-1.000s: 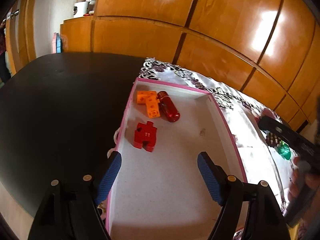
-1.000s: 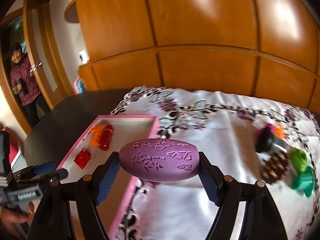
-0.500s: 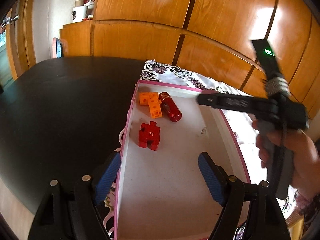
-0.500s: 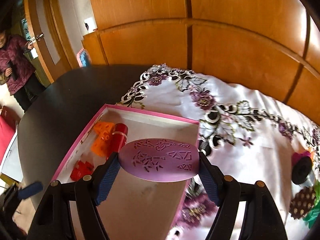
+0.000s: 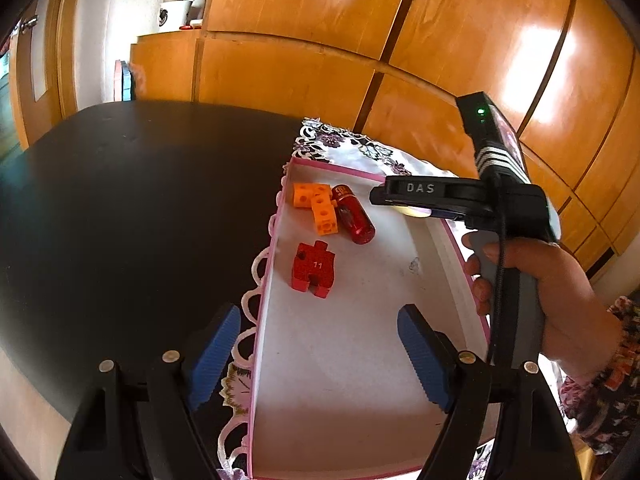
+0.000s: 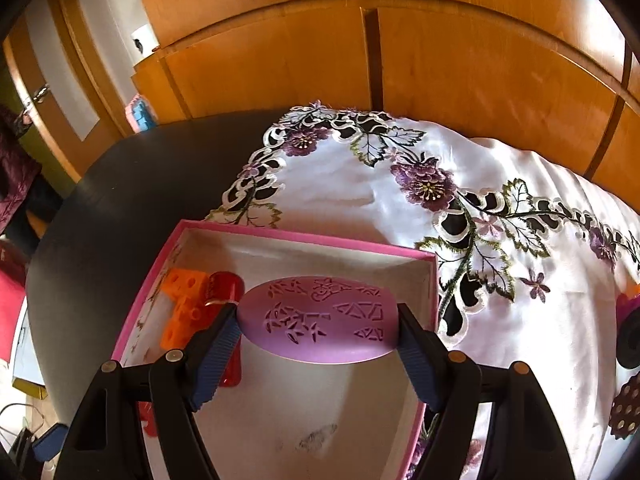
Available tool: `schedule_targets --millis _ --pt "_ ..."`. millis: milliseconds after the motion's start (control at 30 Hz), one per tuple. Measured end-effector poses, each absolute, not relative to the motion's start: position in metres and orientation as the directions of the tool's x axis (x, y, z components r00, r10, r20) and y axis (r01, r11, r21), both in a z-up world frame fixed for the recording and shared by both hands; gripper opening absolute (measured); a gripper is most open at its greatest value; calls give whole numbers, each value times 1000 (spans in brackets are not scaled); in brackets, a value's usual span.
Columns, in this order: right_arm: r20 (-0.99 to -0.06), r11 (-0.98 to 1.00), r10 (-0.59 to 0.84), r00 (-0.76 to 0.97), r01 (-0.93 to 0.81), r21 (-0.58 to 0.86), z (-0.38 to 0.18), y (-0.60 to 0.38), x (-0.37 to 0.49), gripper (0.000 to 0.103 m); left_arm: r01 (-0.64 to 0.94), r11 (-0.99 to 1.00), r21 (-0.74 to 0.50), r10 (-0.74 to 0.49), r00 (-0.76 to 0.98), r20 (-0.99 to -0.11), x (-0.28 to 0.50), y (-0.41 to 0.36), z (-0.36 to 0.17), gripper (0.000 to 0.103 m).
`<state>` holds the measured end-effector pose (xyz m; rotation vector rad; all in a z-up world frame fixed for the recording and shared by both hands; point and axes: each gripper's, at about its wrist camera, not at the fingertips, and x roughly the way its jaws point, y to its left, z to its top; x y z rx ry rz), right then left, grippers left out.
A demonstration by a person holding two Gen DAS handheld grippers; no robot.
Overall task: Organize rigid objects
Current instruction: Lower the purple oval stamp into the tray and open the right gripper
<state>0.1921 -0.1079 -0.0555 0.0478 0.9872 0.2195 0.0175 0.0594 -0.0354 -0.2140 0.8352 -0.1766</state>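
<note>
A pink-rimmed white box lies on the table and holds an orange block, a red cylinder and a red puzzle-shaped block. My right gripper is shut on a purple patterned oval and holds it above the box's far part; it also shows in the left wrist view. My left gripper is open and empty, over the box's near left rim.
An embroidered white cloth covers the right of the black table. Dark and brown dotted objects lie at the cloth's right edge. Wooden cabinets stand behind the table.
My right gripper has carried the purple oval leftward and down, from over the cloth to above the box. My left gripper has stayed almost still.
</note>
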Motion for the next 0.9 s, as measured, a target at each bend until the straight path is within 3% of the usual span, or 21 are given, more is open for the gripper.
schedule_targets --millis 233,467,900 --pt "-842 985 154 516 -152 87 -63 -99 196 77 71 964 -256 -238 656 -716 16 59 -35 82" --pt "-837 982 180 516 -145 122 -58 -105 192 77 50 963 -263 -233 646 -727 17 60 -37 82" --pt "-779 980 197 595 -134 146 -27 -118 186 78 52 967 -251 -223 650 -726 15 55 -34 82"
